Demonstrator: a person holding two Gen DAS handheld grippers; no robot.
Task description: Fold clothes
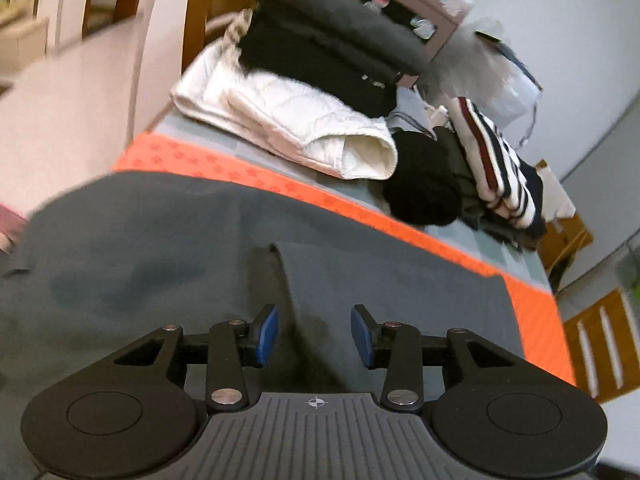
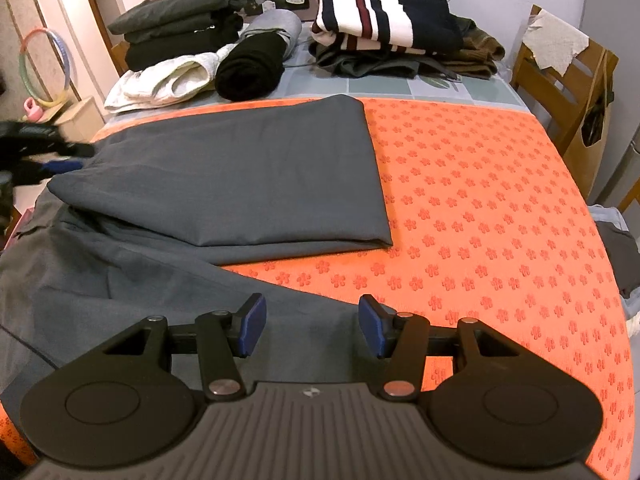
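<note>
A dark grey garment lies on the orange patterned cloth, one part folded over flat, the rest rumpled toward the near left. My right gripper is open above the garment's near edge, nothing between its blue pads. In the left wrist view the same grey garment fills the foreground, and my left gripper hovers open over a fold line in it. The left gripper also shows blurred at the garment's far left edge in the right wrist view.
Folded clothes line the table's far side: a dark stack, a white quilted piece, a black roll and a striped sweater. Wooden chairs stand at the right, and another garment hangs off the right edge.
</note>
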